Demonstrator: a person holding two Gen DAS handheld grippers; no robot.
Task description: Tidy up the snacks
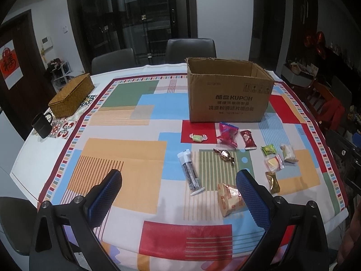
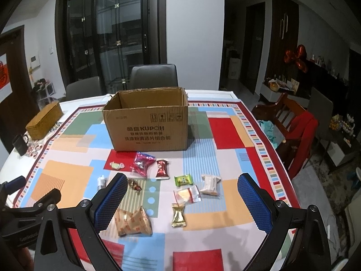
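Though open-topped, cardboard box (image 2: 146, 122) interior unseen

The left gripper (image 1: 179, 194) hangs with blue-padded jaws spread wide above a colourful patchwork tablecloth (image 1: 126, 158). An open brown cardboard box (image 1: 227, 97) stands beyond scattered wrapped snacks (image 1: 230, 135), with a woven straw basket (image 1: 72, 94) well apart at the far left.

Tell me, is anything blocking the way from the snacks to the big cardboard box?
Nothing visible does. The cardboard box stands open-topped just behind the snacks, with bare tablecloth between. The nearest ones, the pink snack bag and the green candy, lie right before its front wall. Both grippers hover open and hold nothing.
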